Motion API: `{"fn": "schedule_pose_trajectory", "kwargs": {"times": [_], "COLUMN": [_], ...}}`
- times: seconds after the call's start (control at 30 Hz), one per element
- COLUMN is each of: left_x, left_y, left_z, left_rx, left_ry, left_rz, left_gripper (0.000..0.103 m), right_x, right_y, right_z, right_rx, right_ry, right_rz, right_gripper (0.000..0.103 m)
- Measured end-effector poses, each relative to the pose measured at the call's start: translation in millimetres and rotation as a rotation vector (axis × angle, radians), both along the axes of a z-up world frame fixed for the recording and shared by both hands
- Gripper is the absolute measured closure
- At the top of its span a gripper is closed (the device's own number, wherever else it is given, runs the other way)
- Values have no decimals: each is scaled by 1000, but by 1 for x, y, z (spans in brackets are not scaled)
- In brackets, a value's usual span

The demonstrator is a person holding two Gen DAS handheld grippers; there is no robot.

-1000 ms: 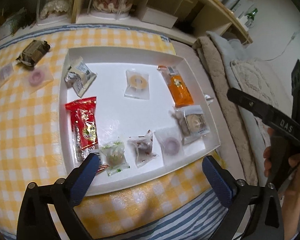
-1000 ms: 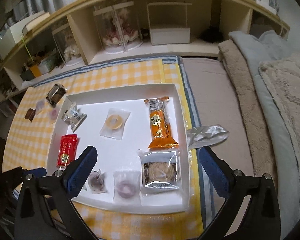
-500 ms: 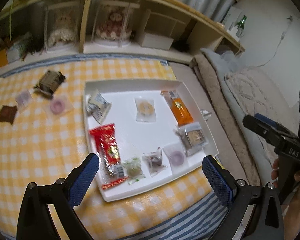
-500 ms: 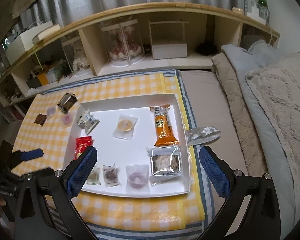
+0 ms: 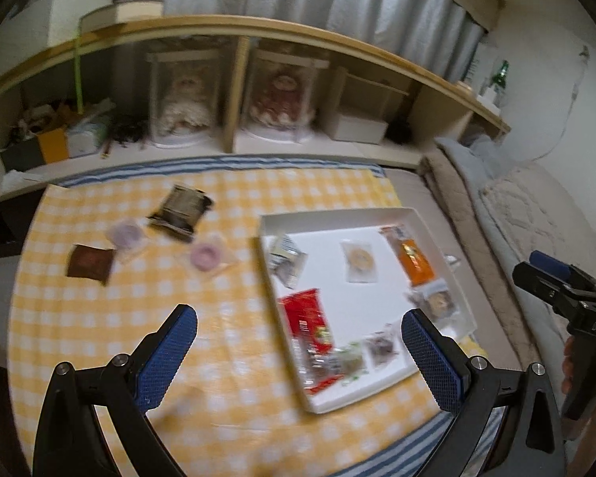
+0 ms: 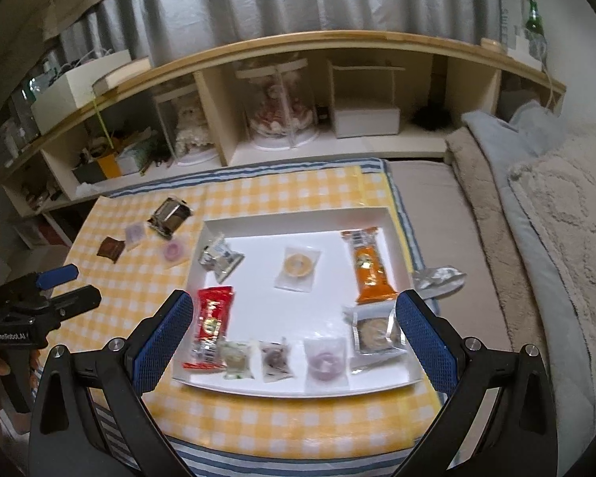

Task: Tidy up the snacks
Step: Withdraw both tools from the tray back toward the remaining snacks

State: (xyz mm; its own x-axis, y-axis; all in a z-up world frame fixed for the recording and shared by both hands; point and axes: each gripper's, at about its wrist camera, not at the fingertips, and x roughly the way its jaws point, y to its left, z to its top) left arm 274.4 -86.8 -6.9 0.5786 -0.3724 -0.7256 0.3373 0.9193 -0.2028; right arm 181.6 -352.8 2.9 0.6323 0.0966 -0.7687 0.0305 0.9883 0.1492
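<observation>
1. We see our left gripper (image 5: 298, 342) held above the yellow checked cloth (image 5: 139, 318), its blue fingers (image 5: 171, 353) spread wide and grasping nothing.
2. Our right gripper (image 6: 294, 330) is likewise released, blue fingers (image 6: 425, 342) far apart and nothing between them; it hangs over the near edge of the white tray (image 6: 298, 391).
3. In the tray's near row, from left to right in the right wrist view, lie a red packet (image 6: 212, 316), a pale green sweet (image 6: 237, 359), a dark sweet (image 6: 275, 359), a purple ring sweet (image 6: 325, 361) and a clear-wrapped cookie (image 6: 375, 330).
4. Farther back in the tray lie a silver packet (image 6: 220, 258), a yellow ring sweet (image 6: 298, 266) and an orange bar (image 6: 367, 264).
5. On the cloth left of the tray, well apart from both grippers, lie four snacks: a dark foil pack (image 5: 180, 210), two purple ring sweets (image 5: 126, 235) (image 5: 206, 256) and a brown square packet (image 5: 89, 264).
6. A crumpled silver wrapper (image 6: 439, 278) lies just outside the tray's right wall.
7. Beyond the cloth stands a low wooden shelf (image 6: 298, 45).
</observation>
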Motion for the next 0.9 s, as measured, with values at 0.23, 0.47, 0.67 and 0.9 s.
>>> {"fn": "schedule_pose_trajectory", "kwargs": {"times": [0.23,0.47,0.67,0.9], "left_x": [-1,-1,5,22], "left_y": [55,103,142,178], "left_z": [13,17,12,0], "left_rx": [24,39,27,13], "left_ry": [-26,-40,-49,-67], "left_rz": [67,131,192,284], "left_gripper": [0,0,0,0], "right_x": [19,41,61,82], "right_y": [44,92,131,164], "right_z": [-2,-7,-18,-35], "right_rx": [12,26,48,91], "right_ry": [-9,-11,-11,-32], "right_rz": [38,88,133,174], "right_gripper": [0,0,0,0]}}
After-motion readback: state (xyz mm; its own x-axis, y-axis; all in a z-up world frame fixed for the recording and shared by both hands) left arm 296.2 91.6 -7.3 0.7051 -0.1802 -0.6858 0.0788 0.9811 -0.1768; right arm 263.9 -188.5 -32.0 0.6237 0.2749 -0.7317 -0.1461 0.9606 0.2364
